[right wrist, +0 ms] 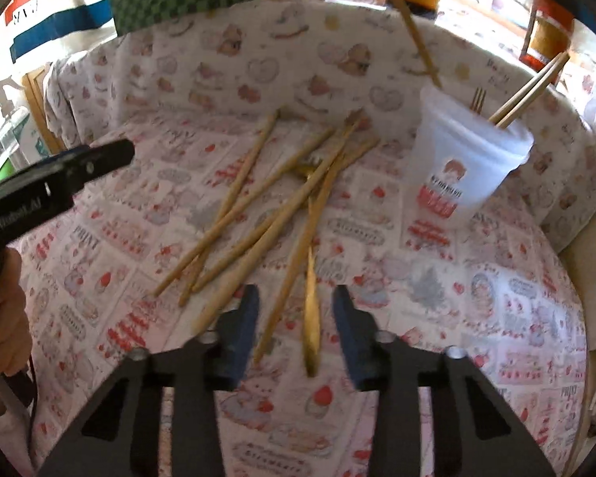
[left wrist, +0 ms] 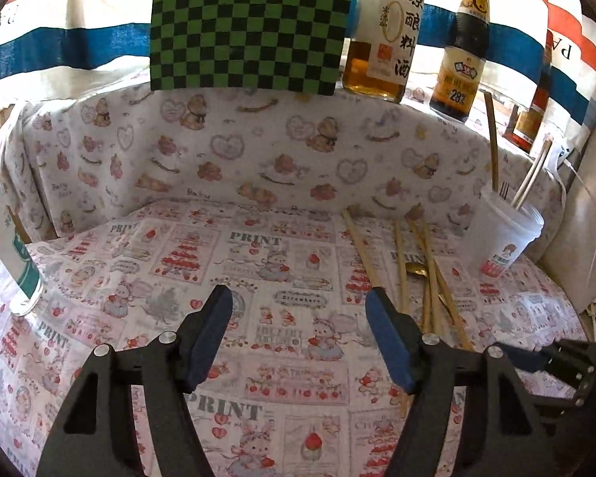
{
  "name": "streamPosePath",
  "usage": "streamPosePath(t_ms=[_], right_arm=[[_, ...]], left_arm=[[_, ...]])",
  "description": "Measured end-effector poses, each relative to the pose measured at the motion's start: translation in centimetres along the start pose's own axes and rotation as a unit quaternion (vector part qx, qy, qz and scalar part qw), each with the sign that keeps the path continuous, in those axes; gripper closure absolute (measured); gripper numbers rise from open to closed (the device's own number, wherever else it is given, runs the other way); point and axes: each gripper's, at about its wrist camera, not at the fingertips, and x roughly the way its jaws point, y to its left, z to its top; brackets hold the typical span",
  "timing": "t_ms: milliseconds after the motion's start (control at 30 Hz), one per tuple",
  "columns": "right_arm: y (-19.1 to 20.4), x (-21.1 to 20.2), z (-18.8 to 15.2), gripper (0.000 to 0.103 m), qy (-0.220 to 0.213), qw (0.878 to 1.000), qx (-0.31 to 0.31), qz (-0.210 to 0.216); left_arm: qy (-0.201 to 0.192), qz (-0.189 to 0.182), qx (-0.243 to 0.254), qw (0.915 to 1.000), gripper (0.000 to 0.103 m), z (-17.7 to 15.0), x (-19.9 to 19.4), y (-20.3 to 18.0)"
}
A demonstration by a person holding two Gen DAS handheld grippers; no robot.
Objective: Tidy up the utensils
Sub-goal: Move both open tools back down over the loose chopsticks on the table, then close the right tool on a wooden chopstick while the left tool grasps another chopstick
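Right wrist view, tablecloth [right wrist: 476,278]: we see a printed cloth covering the whole table, running up the far wall.
Checkered board [left wrist: 250,28]: green and black, standing at the far edge, left of the bottles [left wrist: 381,35].
Cup [right wrist: 465,167]: pale plastic, far right on the cloth, tilted; it holds chopsticks, a fork and a longer stick.
Loose chopsticks [right wrist: 234,214]: a crossed heap lying on the cloth left of the cup, in the middle.
Gold spoon [right wrist: 312,318]: lying among the heap, its near end between our right fingers.
Right gripper [right wrist: 296,320]: fingers partly spread around the spoon and one chopstick; the pads do not press on either.
Left gripper [left wrist: 298,314]: spread wide over bare cloth, nothing between the fingers, just left of the heap.
Hand [right wrist: 4,310]: holding the left tool's handle, at the left edge.
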Motion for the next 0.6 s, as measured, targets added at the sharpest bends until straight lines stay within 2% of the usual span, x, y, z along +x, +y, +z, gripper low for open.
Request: streamPosePath(t_ms=[133,200,300,367,467,600], right_arm=[[0.8,1.3,-0.4,0.078,0.007,1.0,-0.015,-0.023],[1.0,1.5,-0.5,0.091,-0.002,0.998,-0.021,-0.052],[-0.1,0.8,-0.2,0.097,-0.012,0.999,0.006,-0.037],[-1.2,0.1,0.1,0.098,-0.026,0.998,0.036,-0.032],[-3.3,-2.0,0.6,0.098,-0.068,0.994,0.077,-0.033],[-5.9,-5.1,0.9,0.098,-0.126,0.984,0.123,-0.021]], left_arm=[[-0.009,0.002,0.001,1.0,0.035,0.1,-0.3,0.0],[-0.005,-0.001,0.001,1.0,0.035,0.1,-0.2,0.1],[0.004,-0.002,0.007,1.0,0.035,0.0,0.2,-0.1],[0.022,-0.009,0.012,0.9997,0.035,-0.1,0.5,-0.3],[0.071,-0.067,0.024,0.9949,0.036,-0.4,1.3,-1.0],[0.104,-0.074,0.052,0.9905,0.047,-1.1,1.8,-2.4]])
